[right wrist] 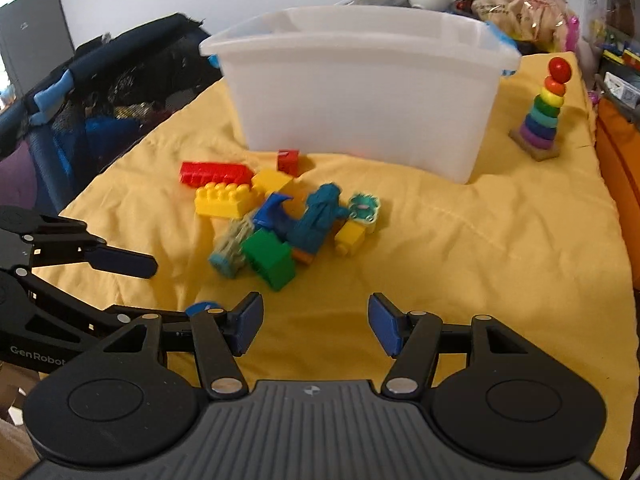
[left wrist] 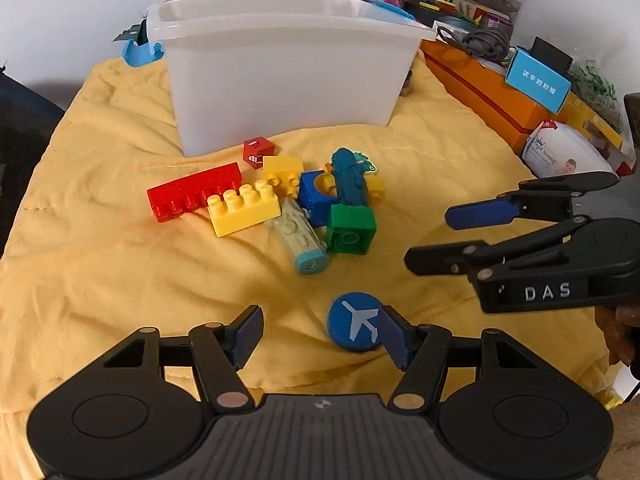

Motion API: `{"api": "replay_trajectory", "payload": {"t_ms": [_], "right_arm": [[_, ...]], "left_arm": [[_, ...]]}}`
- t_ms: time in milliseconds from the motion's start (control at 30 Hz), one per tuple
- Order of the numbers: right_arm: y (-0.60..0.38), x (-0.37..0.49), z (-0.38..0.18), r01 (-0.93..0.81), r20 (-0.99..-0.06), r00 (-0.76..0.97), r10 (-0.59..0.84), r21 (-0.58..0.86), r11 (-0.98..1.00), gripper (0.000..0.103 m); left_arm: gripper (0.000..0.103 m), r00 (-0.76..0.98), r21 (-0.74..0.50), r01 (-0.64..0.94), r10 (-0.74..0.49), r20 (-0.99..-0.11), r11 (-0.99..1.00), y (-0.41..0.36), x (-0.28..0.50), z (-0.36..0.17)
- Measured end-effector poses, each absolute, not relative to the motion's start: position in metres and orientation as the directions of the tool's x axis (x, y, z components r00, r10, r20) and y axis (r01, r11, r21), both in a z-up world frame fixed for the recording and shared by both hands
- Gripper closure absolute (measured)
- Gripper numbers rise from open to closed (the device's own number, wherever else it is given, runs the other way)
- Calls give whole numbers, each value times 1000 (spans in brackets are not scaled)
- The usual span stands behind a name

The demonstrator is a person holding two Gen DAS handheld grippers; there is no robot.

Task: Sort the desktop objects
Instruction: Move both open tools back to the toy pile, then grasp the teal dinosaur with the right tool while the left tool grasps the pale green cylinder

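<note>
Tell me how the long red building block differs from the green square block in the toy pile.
The long red plastic building block is a stretched bar with a row of tubes showing; the green square plastic block is compact, with one round socket showing. The red one lies at the pile's left edge, nearer the white plastic bin; the green one sits at the near right, against the teal toy figure. Both lie tipped over on the yellow cloth.

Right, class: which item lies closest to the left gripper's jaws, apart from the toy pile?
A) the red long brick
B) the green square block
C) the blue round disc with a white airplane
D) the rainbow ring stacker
C: the blue airplane disc lies alone on the yellow cloth, right beside the left gripper.
</note>
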State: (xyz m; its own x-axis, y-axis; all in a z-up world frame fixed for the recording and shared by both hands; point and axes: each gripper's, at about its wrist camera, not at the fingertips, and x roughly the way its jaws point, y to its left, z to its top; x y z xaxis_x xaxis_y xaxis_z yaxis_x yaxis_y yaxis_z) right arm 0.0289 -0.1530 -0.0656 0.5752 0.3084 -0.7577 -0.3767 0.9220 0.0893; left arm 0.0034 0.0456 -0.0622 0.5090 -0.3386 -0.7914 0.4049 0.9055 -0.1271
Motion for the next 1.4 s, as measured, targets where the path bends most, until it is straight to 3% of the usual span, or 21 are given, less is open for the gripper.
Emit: {"api": "replay_trajectory", "payload": {"t_ms": [367, 1400], "right_arm": [[-144, 16, -68, -399, -758, 568, 320, 87, 913, 40], [-148, 17, -73, -379, -770, 556, 312, 98, 920, 35]], "left_arm": [[37, 531, -160, 346, -333, -779, 925, 56, 6, -59], [37, 498, -168, 385, -357, -790, 908, 47, 6, -64]]}}
